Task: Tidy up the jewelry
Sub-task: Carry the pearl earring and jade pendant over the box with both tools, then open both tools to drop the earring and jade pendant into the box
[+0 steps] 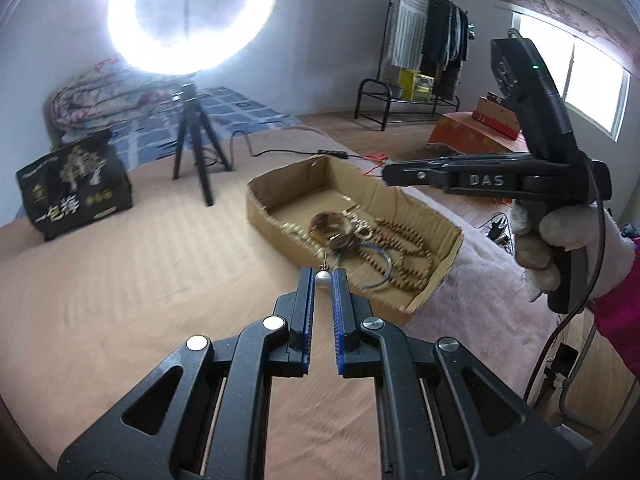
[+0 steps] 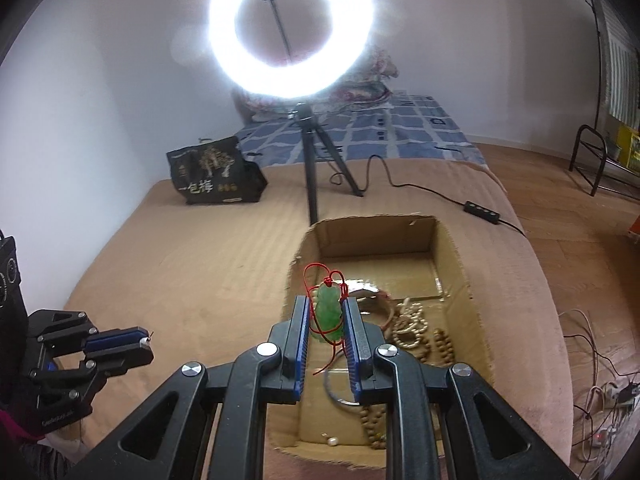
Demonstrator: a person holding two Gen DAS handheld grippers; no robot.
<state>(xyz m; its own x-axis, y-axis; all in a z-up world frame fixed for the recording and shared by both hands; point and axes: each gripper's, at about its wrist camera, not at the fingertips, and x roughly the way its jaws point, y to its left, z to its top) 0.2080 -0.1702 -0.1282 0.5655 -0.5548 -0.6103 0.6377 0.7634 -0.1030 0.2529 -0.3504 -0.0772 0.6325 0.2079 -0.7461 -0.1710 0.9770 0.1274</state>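
My left gripper (image 1: 323,278) is shut on a white pearl earring (image 1: 322,279) and holds it over the tan bed cover, just short of the cardboard box (image 1: 276,216). It also shows at the left of the right wrist view (image 2: 146,340). My right gripper (image 2: 327,312) is shut on a green jade pendant (image 2: 329,314) with a red cord (image 2: 316,276), held above the box (image 2: 372,236). In the left wrist view the right gripper (image 1: 390,172) hangs above the box's far right. The box holds wooden bead strings (image 1: 404,252), bangles and a loose pearl (image 2: 331,441).
A ring light on a black tripod (image 2: 308,160) stands behind the box. A black printed bag (image 1: 76,188) sits at the back left. A cable with a switch (image 2: 482,206) runs off the bed's right edge. A clothes rack (image 1: 432,48) stands by the far wall.
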